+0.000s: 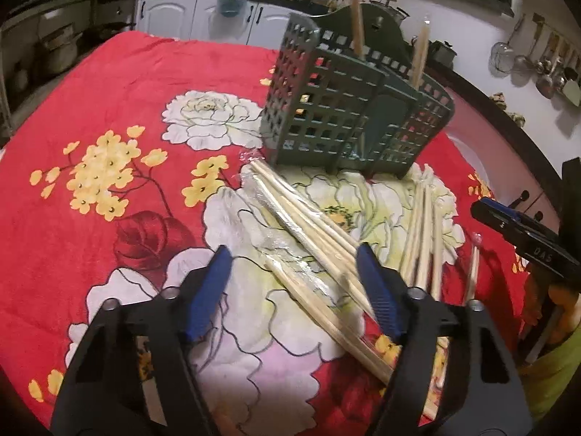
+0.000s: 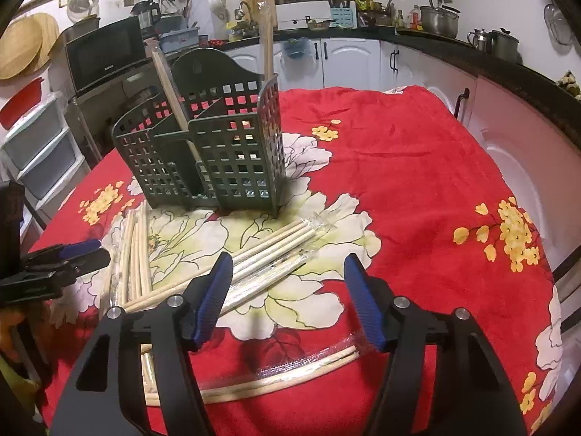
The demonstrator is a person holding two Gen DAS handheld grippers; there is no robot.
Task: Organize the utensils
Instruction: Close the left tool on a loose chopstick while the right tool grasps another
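Both grippers hang low over the red flowered cloth [image 2: 417, 167], and the left gripper [image 1: 294, 290] and right gripper [image 2: 288, 296] each have their fingers spread wide with nothing held. Wrapped chopsticks [image 1: 308, 225] lie flat in a slanted pile in front of the green basket [image 2: 203, 145]. Two chopsticks [image 2: 170, 87] stand almost straight up inside it, ends pointing up.
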